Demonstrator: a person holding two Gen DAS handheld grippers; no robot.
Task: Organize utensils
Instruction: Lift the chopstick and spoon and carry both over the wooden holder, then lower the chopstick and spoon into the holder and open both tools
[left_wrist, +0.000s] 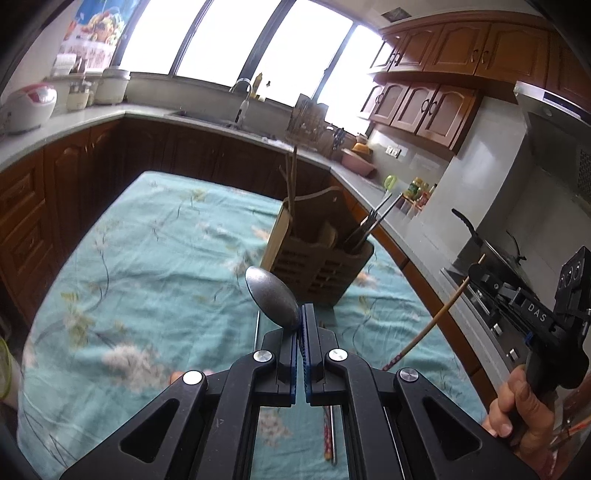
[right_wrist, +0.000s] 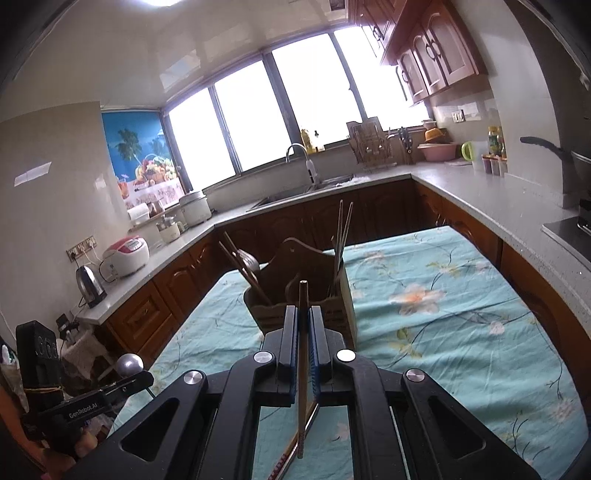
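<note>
A brown slotted utensil holder (left_wrist: 317, 254) stands on the table with chopsticks and a wooden spoon in it; it also shows in the right wrist view (right_wrist: 295, 295). My left gripper (left_wrist: 302, 314) is shut on a metal spoon (left_wrist: 271, 297), bowl up, just in front of the holder. My right gripper (right_wrist: 303, 314) is shut on a wooden chopstick (right_wrist: 303, 350), held above the table near the holder; that gripper shows at the right of the left wrist view (left_wrist: 480, 269) with the chopstick (left_wrist: 424, 328). Loose chopsticks (left_wrist: 328, 432) lie on the cloth under the left gripper.
The table has a teal floral cloth (left_wrist: 147, 258). Kitchen counters surround it, with a sink (right_wrist: 295, 192), rice cooker (right_wrist: 125, 254), kettle (right_wrist: 90, 286) and a stove with a pan (left_wrist: 491, 254) on the right.
</note>
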